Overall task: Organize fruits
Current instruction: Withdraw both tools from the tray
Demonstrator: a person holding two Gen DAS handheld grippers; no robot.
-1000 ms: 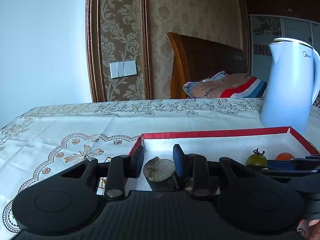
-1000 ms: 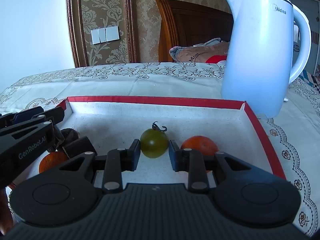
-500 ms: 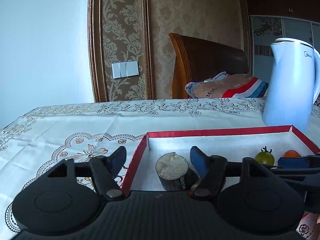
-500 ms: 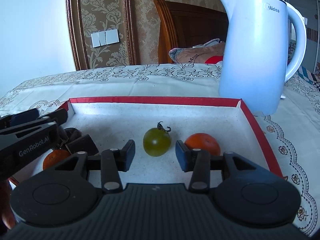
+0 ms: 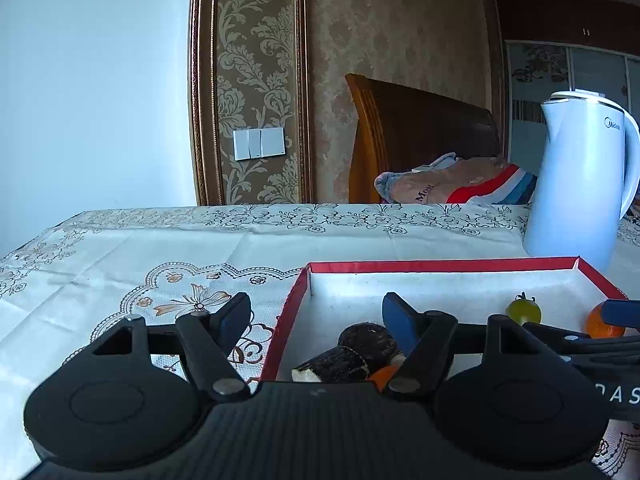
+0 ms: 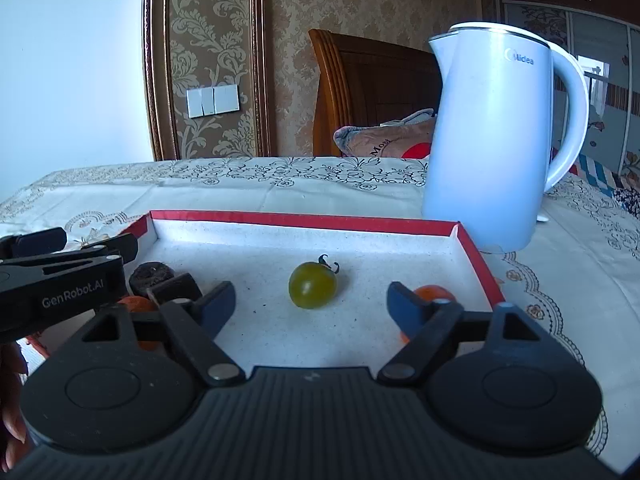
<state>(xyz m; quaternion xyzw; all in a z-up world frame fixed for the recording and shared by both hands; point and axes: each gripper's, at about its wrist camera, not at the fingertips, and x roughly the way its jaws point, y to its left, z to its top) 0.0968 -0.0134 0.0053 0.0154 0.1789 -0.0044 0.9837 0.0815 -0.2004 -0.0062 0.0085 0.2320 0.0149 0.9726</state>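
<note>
Fruits lie gathered in the red-rimmed tray on the patterned tablecloth, so the sorting looks well advanced. A green tomato sits near the middle of the tray floor, an orange fruit lies to its right, partly hidden behind a fingertip, and at the left end two dark stubby pieces rest together beside another orange fruit. In the left wrist view those dark pieces lie on their sides just inside the tray's left wall, one showing a pale cut end.

Both tools are released. The left gripper stands with its jaws apart above the dark pieces, touching neither as far as can be seen. The right gripper has just been spreading its jaws; the green tomato lies ahead in the gap, free of the pads.

No fruit shows on the cloth outside the tray in either view, so little seems left beyond drawing both tools away, though anything out of frame cannot be judged.

Readable writing: the white kettle behind the tray's far right corner carries "Midea"; the left gripper's arm reads "GenRobot.AI"; a cushion by the wooden headboard shows letters like "Most".
</note>
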